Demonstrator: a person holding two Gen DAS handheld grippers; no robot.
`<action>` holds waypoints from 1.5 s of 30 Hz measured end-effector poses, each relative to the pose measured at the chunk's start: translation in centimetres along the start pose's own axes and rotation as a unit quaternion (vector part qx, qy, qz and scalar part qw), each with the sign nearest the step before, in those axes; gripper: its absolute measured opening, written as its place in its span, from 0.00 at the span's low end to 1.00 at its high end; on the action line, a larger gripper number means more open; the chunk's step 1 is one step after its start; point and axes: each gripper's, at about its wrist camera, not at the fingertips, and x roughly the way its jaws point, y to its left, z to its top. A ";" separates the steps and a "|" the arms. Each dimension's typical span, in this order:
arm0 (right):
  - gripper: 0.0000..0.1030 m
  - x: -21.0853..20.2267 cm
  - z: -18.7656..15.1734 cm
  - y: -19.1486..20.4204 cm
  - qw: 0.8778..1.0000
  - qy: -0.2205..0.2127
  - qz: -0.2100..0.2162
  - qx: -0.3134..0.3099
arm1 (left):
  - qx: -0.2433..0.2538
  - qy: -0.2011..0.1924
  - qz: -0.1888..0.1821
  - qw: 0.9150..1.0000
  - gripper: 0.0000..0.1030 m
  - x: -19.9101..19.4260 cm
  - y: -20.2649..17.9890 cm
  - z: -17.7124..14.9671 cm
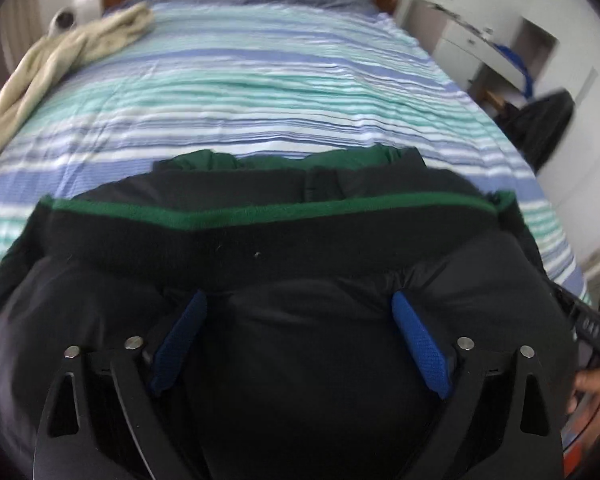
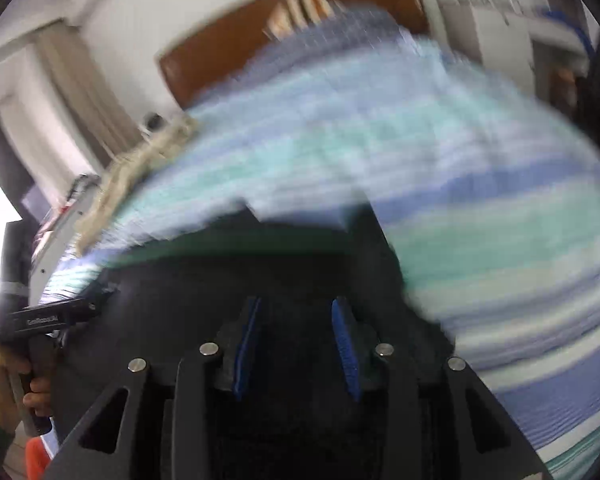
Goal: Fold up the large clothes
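- The left tongs (image 1: 300, 340) stand spread wide over the black jacket (image 1: 300, 248), grasping nothing; the blue pads (image 1: 419, 344) sit apart above the puffy cloth, and whether their tips touch it I cannot tell.
- The right tongs (image 2: 296, 344) stand partly parted over the same jacket (image 2: 300, 272); the view is blurred, so I cannot tell whether any cloth lies pinched between the pads.
- The jacket lies bundled at the near end of the bed (image 1: 260, 92), its green trim (image 1: 260, 214) running across the side toward the headboard.
- Risk, as I judge it: with neither grip sure, the padded layers may spring open and undo the fold; slick fabric favours that.
- Risk: a hasty regrasp could catch only the top layer, or the striped cover (image 2: 479, 200) beneath the jacket, dragging it askew.
- The beige garment (image 1: 60, 64) lies well beyond the jacket, toward the headboard; no hazard there.
- The jacket sits near the bed's foot edge; a push toward that edge might slide it off.
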 end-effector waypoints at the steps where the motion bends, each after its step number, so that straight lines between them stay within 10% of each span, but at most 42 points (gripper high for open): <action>1: 0.34 0.3 -0.5 -0.9 1.000 -0.015 0.015 0.018 | 0.003 -0.001 -0.001 1.000 0.92 0.3 0.0 -0.1; 37: 0.33 1.5 -1.3 0.6 0.998 -0.027 -0.056 0.000 | 0.078 0.013 0.014 0.997 0.90 -3.3 -1.7 -8.4; 45: 0.36 -6.8 -3.5 2.6 0.998 -0.039 -0.051 0.001 | 0.100 0.004 0.007 0.995 0.86 -7.6 -2.7 -10.1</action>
